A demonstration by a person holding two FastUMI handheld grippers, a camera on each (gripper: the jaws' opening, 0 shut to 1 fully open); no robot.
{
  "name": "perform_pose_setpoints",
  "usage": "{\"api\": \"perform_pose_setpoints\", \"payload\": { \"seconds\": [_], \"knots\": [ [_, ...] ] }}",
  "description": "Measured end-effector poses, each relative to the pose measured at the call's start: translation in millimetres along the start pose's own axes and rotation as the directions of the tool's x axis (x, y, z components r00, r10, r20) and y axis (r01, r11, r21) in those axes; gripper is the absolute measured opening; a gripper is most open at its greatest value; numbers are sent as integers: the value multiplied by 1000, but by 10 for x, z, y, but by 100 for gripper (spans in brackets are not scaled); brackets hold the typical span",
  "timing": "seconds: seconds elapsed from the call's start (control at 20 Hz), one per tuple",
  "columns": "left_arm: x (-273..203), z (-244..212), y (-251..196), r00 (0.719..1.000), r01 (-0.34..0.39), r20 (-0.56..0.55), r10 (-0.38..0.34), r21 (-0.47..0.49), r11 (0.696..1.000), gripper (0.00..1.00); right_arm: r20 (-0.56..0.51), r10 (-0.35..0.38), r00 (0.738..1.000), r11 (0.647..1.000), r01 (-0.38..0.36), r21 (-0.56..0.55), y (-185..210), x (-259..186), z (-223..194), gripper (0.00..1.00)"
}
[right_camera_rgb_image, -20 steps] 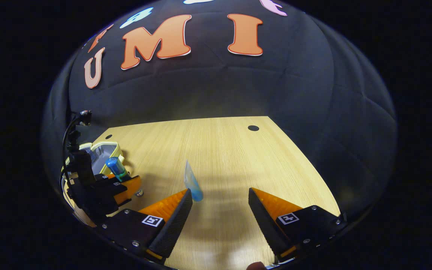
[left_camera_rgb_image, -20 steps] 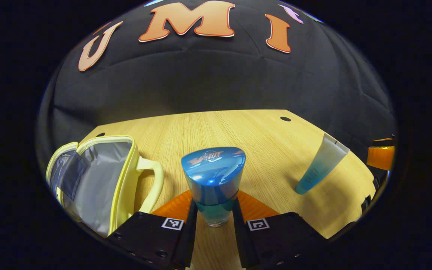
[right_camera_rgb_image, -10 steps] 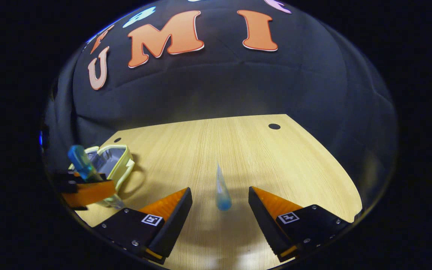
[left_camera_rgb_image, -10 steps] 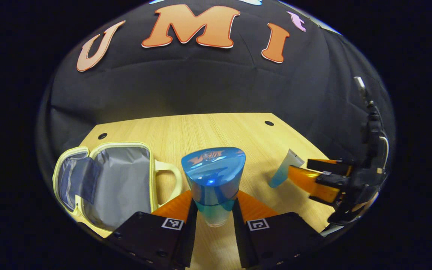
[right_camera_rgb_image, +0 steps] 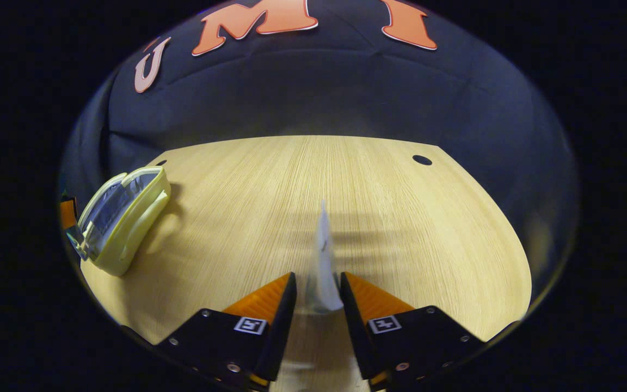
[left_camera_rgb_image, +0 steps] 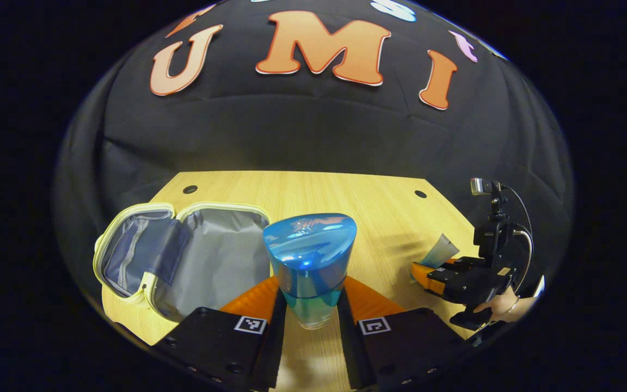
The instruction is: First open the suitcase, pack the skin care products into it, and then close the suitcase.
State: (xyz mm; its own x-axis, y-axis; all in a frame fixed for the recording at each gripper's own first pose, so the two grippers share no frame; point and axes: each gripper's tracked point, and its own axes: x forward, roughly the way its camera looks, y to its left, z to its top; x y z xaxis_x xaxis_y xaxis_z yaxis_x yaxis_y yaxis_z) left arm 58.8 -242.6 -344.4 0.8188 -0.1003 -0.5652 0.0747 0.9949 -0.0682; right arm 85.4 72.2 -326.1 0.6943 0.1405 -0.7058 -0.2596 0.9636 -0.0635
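A light wood-grain table (right_camera_rgb_image: pixel 379 218) carries a pale yellow suitcase (left_camera_rgb_image: pixel 183 256), which lies unzipped with its grey lining showing. Two small dark holes sit near the table's far edge, one just behind the suitcase, one well apart from it.

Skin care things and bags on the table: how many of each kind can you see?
Blue-capped bottle, held by the left hand-held gripper: 1
Squeeze tube, between the right hand-held gripper's fingers: 1
Open yellow suitcase: 1
Total: 3
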Motion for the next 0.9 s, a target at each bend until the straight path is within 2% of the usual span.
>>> {"api": "perform_pose_setpoints", "payload": {
  "seconds": [0.05, 0.2, 0.3, 0.5, 0.6, 0.65, 0.8, 0.85, 0.9],
  "knots": [
    [-8, -7, 12, 1000, -5, -1, 5, -5, 1000, 47, -14, -1, 1000, 1000, 1, 3, -14, 23, -2, 43],
    [-62, 65, 57, 1000, -18, 4, 18, 1, 1000, 47, -53, -21, 998, 999, 23, 35, -85, -72, 25, 36],
    [-95, 156, 57, 1000, 2, 15, -1, -17, 1000, 47, -34, 17, 999, 999, -15, 52, 0, -304, 171, 35],
    [-349, 368, 332, 999, 50, 8, -49, -77, 996, 47, 21, 56, 998, 998, -57, 38, 193, -711, 525, 35],
    [-468, 479, 617, 998, 59, -12, -60, -69, 996, 47, 35, 101, 994, 993, -103, 65, 482, -910, 706, 35],
    [-495, 485, 798, 998, 56, -36, -58, -61, 997, 46, 27, 130, 991, 988, -131, 81, 649, -1004, 749, 31],
    [-469, 436, 1177, 992, 62, -110, -67, -49, 997, 47, 21, 181, 983, 980, -182, 84, 1015, -1173, 834, 35],
    [-419, 438, 1350, 987, 65, -146, -69, -37, 997, 47, 19, 195, 981, 976, -196, 90, 1161, -1229, 848, 31],
    [-364, 439, 1488, 982, 63, -178, -66, -24, 998, 47, 14, 202, 979, 974, -202, 102, 1260, -1256, 845, 35]
  ]
}}
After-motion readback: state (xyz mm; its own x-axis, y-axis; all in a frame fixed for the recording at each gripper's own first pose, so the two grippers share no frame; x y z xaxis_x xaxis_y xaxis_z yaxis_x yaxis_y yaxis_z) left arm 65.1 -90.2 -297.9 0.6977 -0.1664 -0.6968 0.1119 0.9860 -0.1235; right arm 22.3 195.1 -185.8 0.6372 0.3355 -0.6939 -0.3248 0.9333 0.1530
